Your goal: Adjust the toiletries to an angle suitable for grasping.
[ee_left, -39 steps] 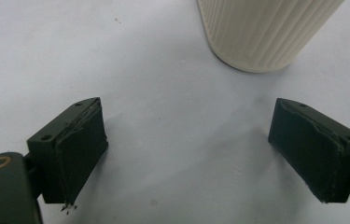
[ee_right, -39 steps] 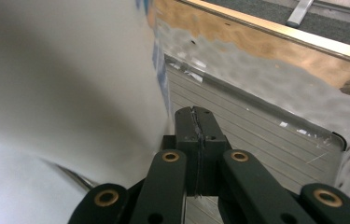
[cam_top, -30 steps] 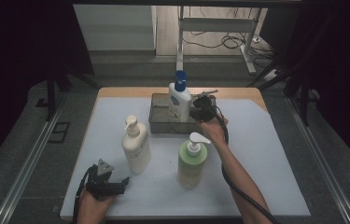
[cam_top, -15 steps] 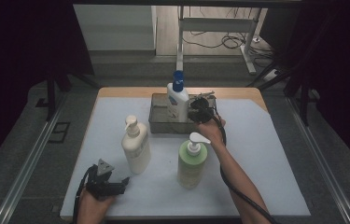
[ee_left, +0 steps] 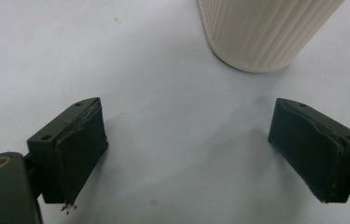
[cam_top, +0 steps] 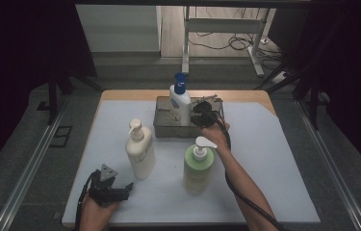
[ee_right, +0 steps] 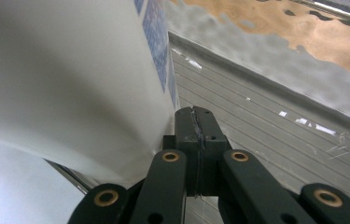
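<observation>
A white bottle with a blue pump cap (cam_top: 180, 102) stands upright in a metal tray (cam_top: 164, 129) at the back of the table. My right gripper (cam_top: 199, 112) is in the tray just right of that bottle, jaws pressed together on nothing. In the right gripper view the shut gripper (ee_right: 196, 133) lies against the white bottle's side (ee_right: 70, 70), over the tray floor (ee_right: 275, 135). My left gripper (cam_top: 120, 191) rests open near the front left edge. In the left gripper view my left gripper (ee_left: 186, 156) faces the base of a cream pump bottle (ee_left: 263, 32).
The cream pump bottle (cam_top: 139, 151) and a green pump bottle (cam_top: 196, 166) stand on the white table cover (cam_top: 274, 159), in front of the tray. The right forearm passes just right of the green bottle. A cable trails from each gripper.
My right gripper has shifted a little to the left in the tray, and the white bottle has moved slightly left with it. The left gripper has stayed put.
</observation>
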`<action>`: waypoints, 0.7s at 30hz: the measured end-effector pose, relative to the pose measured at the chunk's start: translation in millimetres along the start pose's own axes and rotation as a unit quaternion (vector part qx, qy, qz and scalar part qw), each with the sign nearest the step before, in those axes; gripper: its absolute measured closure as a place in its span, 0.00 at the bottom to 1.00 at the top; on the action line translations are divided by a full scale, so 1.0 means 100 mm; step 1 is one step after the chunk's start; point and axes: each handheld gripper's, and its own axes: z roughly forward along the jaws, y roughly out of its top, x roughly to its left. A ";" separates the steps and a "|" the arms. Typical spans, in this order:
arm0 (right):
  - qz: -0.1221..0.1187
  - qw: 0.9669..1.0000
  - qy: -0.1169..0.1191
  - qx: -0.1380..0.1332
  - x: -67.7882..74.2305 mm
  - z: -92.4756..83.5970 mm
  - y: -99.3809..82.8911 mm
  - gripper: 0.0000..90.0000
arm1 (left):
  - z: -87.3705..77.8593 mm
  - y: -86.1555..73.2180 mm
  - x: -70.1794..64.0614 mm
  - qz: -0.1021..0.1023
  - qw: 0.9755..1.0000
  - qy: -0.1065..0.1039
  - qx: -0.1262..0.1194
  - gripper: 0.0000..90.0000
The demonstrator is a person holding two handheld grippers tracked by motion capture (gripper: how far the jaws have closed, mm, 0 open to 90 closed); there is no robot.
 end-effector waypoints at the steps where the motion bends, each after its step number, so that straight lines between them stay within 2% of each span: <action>1: 0.000 1.000 0.001 0.001 0.01 0.00 0.00 0.99 | 0.00 0.00 0.00 0.000 1.000 0.000 0.000 0.12; 12: -0.006 1.000 0.010 0.001 0.09 0.05 0.05 0.99 | 0.00 0.00 0.00 0.000 1.000 0.000 0.000 0.12; 14: -0.017 1.000 0.015 0.003 0.11 0.06 0.06 0.99 | 0.00 0.00 0.00 0.000 1.000 0.000 0.000 0.12; 21: -0.021 0.999 0.023 0.005 0.13 0.08 0.08 0.99 | 0.00 0.00 0.00 0.000 1.000 0.000 0.000 0.12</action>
